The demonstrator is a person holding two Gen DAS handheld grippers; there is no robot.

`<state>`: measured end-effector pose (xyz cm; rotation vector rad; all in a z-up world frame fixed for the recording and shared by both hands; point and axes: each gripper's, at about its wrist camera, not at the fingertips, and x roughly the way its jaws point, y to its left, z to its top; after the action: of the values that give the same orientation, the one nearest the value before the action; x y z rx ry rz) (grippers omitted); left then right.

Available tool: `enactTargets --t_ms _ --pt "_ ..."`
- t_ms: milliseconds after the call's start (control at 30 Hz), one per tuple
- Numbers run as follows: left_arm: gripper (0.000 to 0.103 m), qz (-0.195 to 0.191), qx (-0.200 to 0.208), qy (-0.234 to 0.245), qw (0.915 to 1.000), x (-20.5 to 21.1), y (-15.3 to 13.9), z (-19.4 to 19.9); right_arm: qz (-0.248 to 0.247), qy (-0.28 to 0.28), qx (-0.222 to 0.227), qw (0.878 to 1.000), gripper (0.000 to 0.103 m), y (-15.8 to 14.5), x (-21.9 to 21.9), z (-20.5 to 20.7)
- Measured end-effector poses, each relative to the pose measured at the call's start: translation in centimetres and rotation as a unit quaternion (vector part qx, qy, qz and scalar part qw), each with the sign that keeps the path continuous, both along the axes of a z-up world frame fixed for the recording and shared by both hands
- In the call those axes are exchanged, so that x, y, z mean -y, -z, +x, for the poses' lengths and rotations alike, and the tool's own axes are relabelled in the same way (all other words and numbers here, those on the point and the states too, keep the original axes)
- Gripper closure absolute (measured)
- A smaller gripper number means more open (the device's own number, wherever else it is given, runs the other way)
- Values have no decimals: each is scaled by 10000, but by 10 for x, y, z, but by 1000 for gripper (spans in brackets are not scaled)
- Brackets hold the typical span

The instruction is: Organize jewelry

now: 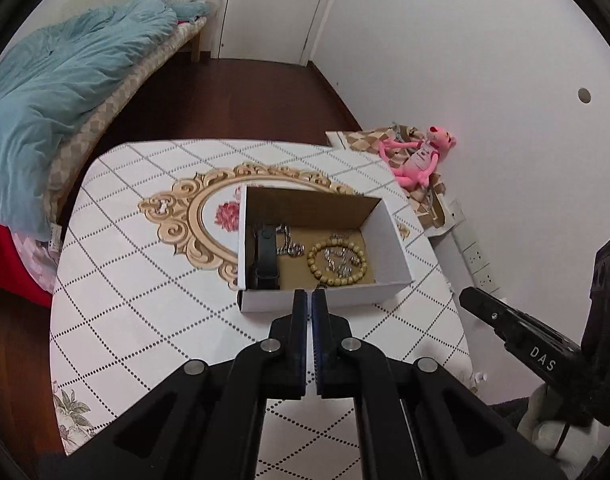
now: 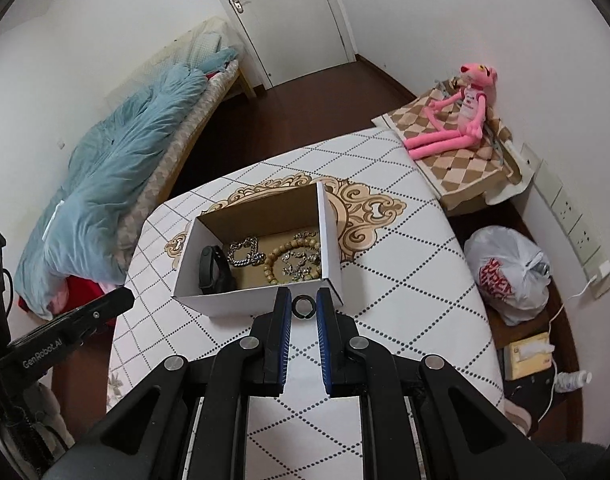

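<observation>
I am gripping a dark ring (image 2: 303, 306) in my right gripper (image 2: 304, 307), left gripper (image 1: 309, 300) clenched empty; carrying it level past the box (image 2: 265, 300) wall just ahead before releasing.

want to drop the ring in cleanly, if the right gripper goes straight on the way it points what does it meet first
Probably the white box's near wall or its rim. The right gripper, shut on a dark ring, points down at that wall's right end. Depth is unclear, so it might clear the rim and land by the beaded bracelet inside.

Black tongs (image 2: 304, 294), blue-ribbed pads (image 2: 323, 344), silver rivets.
</observation>
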<state>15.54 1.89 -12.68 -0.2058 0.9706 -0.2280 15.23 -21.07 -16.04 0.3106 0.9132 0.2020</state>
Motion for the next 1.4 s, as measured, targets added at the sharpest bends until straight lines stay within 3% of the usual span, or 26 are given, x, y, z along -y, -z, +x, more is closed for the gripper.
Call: enactTargets --t_ms 100,167,233,400,533,600,633,667,867,1100,1233,1400 --pt "95 109 -288 50 9995 8 25 -3 20 15 -96 10000 90 10 0 -1" --pt "71 335 -486 150 9981 18 48 -5 25 33 -167 9999 90 16 1 -3" --pt "60 494 -688 227 9961 27 75 -9 10 59 -225 9997 90 22 2 -7" --pt "60 768 -1070 294 9909 38 119 -13 -46 166 -337 9993 90 32 12 -15" --pt "62 1188 -784 398 9890 52 124 -17 -92 271 -399 9988 90 37 21 -19" --pt "72 1397 -661 463 9869 58 125 -20 -96 319 -433 9985 90 39 24 -20" --pt "88 1495 -594 500 9857 61 124 -22 -100 330 -439 9984 90 39 25 -20" --pt "93 1464 -561 560 9860 63 124 -23 -115 346 -431 9984 90 39 26 -21" --pt "95 1013 -659 405 9918 50 117 -27 -107 349 -373 9986 90 34 25 -22" --pt "95 228 -447 101 9987 17 58 -27 15 259 -185 9995 90 14 20 -15" --pt "95 -56 -185 121 9997 15 18 -3 168 16 -191 9997 90 3 8 11" --pt "95 -116 -196 238 9995 22 3 56 243 -436 -501 9975 90 0 -14 74"
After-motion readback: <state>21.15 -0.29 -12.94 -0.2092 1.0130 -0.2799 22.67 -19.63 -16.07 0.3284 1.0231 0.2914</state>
